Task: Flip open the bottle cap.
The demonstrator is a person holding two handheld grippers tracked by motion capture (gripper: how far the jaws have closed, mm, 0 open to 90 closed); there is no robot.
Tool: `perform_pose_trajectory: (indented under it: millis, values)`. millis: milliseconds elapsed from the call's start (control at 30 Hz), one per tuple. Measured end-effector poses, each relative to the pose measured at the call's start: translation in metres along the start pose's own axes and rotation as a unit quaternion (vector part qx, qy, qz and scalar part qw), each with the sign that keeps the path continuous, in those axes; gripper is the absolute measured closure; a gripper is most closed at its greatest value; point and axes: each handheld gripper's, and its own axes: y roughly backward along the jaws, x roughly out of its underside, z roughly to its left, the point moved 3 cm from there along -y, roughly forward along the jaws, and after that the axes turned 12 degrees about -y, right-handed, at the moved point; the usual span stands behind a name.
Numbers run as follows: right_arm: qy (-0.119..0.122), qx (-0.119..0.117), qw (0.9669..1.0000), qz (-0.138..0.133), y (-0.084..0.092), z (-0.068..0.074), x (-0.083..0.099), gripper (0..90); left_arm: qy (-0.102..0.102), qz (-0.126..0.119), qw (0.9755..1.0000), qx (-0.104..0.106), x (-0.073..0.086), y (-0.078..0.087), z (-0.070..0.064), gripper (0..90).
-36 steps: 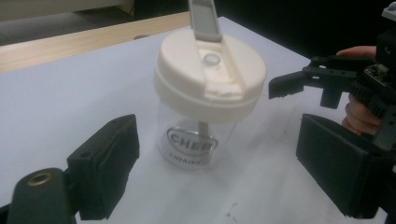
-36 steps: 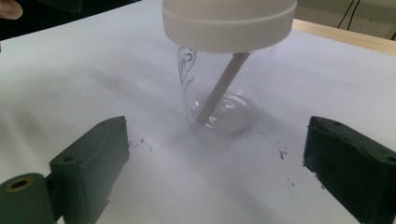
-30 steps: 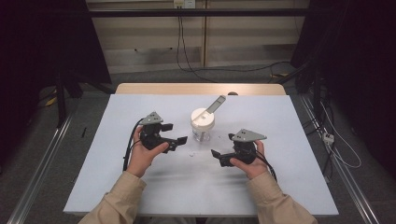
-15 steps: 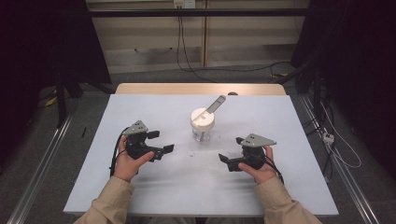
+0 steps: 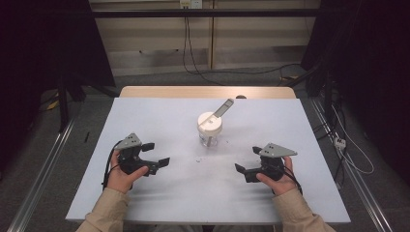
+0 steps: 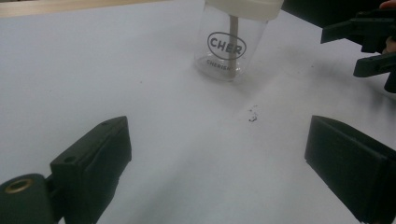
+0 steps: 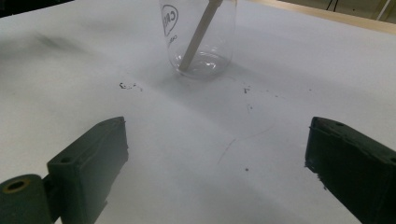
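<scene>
From above, your left tongs (image 5: 155, 154) and right tongs (image 5: 246, 164) both rest released on the desk (image 5: 309, 125), well apart, flanking the jar (image 5: 210, 130) at mid-desk. That view shows its white lid; your left tongs' view adds the "CHER" print, and your right tongs' view shows the stick (image 7: 198, 35) reaching the jar's bottom.

Beige long sleeves (image 5: 110, 210) are worn on both forearms. Each hand-held gripper, the left gripper (image 5: 153, 155) and the right gripper (image 5: 247, 164), is built in black with blocky rectangular jaws, topped by a grey three-cornered plate (image 5: 276, 150). A brass-coloured ring (image 6: 17, 185) is set beside one jaw, and a black cable (image 5: 107, 166) trails from the left gripper.
</scene>
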Motion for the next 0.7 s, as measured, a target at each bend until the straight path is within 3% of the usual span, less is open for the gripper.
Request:
perform_pose_trajectory:
  millis: [267, 700]
  values:
    - [-0.005, 0.000, 1.0000, -0.002, 0.007, -0.002, 0.004, 5.9, 0.002, -0.001, 0.9999, -0.013, 0.011, 0.014, 0.003, 6.7]
    - [0.002, 0.003, 1.0000, -0.001, 0.018, -0.004, 0.011, 6.5, 0.000, 0.009, 0.9998, -0.016, 0.019, 0.017, 0.001, 6.7]
